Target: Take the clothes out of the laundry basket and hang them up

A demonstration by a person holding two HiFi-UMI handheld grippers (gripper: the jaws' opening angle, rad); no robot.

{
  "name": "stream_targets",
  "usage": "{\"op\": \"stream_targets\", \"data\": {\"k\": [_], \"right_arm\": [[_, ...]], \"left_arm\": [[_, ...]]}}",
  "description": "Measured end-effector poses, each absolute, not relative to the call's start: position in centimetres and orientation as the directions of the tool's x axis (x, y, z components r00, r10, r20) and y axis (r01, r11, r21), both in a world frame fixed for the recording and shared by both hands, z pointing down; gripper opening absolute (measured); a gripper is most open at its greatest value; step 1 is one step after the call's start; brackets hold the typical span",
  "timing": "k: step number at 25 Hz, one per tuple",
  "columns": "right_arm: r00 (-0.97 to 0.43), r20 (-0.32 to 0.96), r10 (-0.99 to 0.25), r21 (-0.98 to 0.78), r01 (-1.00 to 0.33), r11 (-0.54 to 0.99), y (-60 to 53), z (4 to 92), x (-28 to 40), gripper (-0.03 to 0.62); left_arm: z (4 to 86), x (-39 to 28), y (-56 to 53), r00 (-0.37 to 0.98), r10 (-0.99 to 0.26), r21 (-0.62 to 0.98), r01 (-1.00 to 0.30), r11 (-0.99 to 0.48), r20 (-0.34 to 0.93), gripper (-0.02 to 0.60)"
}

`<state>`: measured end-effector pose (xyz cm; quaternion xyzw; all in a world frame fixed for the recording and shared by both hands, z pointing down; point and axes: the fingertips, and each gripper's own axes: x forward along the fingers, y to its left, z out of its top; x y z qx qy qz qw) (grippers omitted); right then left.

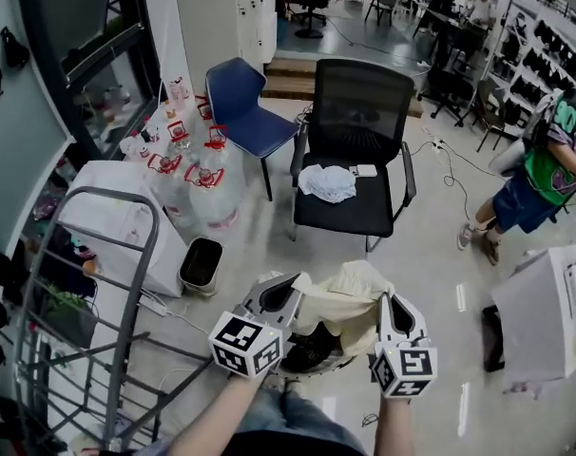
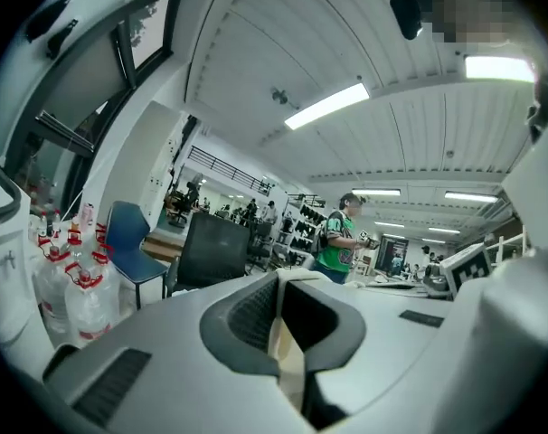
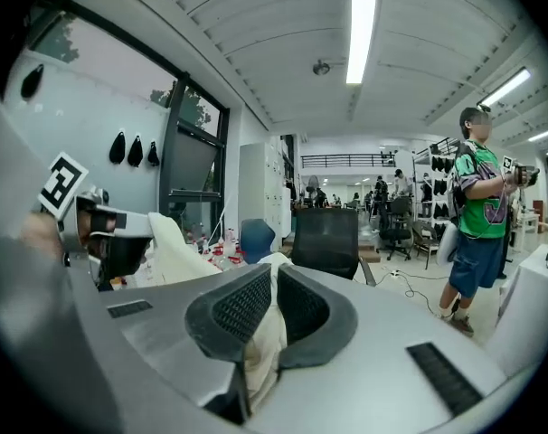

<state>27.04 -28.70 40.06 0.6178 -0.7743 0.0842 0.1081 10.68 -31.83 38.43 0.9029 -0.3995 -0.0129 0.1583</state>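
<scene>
Holding a cream garment (image 1: 353, 297) spread between both grippers, we pinch one edge in the left gripper (image 1: 280, 294), jaws clamped tight on the cloth, and the other edge in the right gripper (image 1: 394, 307), jaws likewise closed on it. The garment hangs just above the laundry basket (image 1: 302, 370). A metal rack (image 1: 126, 283) stands at nine o'clock and a black chair (image 1: 355, 207) at twelve, with open floor at two.

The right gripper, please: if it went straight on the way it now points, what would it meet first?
Probably the black mesh chair, straight beyond the right gripper and its clamped cream garment; depth is unclear.
</scene>
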Motion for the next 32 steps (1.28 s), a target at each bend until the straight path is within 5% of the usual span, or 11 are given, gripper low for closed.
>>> {"op": "stream_targets", "data": {"k": [17,32], "right_arm": [[-0.647,0.148,-0.748,-0.019,-0.758,0.652,-31.6,36.4,10.0,0.025],[-0.93,0.049,-0.365,-0.051,-0.367,0.929,-25.2,33.3,-8.9,0.025]], "left_arm": [[31.8,-5.3,-26.7,0.305,-0.952,0.274,-0.914,-0.299,-0.023,0.02],[28.6,-20.7,-14.2,-0.199,-0.977,0.204,-0.962,0.18,-0.072,0.02]]}}
